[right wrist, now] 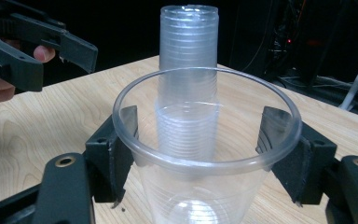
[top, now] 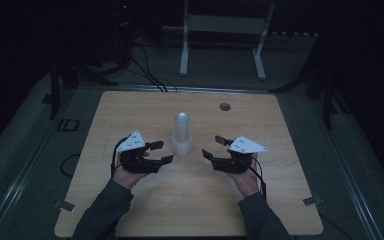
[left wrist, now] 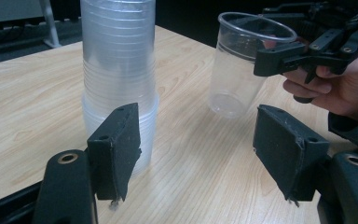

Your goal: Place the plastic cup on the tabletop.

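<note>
The desk (top: pixel 130 210) is pale wood with a fine brown grain, and a small grey disc (top: pixel 225 106) sits in its far part. The stack of cups (left wrist: pixel 119 70) is clear plastic, looking milky white, ringed with faint ridges. The single cup (right wrist: pixel 205 154) is clear too. Both grippers, left (top: pixel 160 152) and right (top: pixel 214 148), are black, each with a white three-cornered plate; their fingers (left wrist: pixel 121 144) are matt black with brass-coloured rivets. The sleeves (top: pixel 105 210) are dark grey-green. The floor (top: pixel 25 145) is grey.

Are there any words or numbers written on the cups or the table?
None to read: the stack of cups, the single cup in the right gripper and the table bear no writing.
A dark mark on the floor beside the table is too blurred to read.
</note>
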`<move>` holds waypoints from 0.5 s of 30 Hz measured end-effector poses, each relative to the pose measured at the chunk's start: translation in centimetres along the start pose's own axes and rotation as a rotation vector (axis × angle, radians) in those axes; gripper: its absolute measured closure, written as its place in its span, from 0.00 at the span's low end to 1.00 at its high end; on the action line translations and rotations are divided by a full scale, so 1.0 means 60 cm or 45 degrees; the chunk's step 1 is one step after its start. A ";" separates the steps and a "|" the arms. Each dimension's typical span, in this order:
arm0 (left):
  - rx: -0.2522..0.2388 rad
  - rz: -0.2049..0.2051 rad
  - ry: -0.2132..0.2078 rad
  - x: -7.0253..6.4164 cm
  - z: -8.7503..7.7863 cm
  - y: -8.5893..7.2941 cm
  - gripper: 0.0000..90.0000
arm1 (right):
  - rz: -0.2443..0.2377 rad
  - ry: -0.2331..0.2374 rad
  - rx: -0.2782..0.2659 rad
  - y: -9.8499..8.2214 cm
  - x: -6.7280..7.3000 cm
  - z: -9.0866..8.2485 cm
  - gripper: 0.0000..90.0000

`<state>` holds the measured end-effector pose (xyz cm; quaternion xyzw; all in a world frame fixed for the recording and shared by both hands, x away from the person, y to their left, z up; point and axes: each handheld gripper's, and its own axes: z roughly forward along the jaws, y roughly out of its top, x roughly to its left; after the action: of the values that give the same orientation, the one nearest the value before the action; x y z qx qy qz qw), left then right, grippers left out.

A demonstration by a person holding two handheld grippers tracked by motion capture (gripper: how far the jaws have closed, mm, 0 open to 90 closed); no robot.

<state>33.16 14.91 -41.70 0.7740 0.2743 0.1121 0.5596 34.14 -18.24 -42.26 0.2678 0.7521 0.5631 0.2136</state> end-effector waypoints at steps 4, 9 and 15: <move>0.001 -0.002 -0.002 0.000 0.001 -0.001 0.35 | 0.001 -0.002 0.000 -0.006 -0.002 0.002 0.32; 0.006 -0.003 -0.001 0.000 0.002 -0.002 0.35 | 0.002 -0.005 0.001 -0.010 -0.004 0.004 0.32; 0.004 -0.001 0.001 -0.001 0.002 -0.001 0.35 | 0.010 -0.005 0.005 -0.017 -0.003 0.008 0.32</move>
<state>33.16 14.83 -41.79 0.7749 0.2749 0.1117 0.5582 34.42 -18.25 -43.35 0.2723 0.7516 0.5620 0.2124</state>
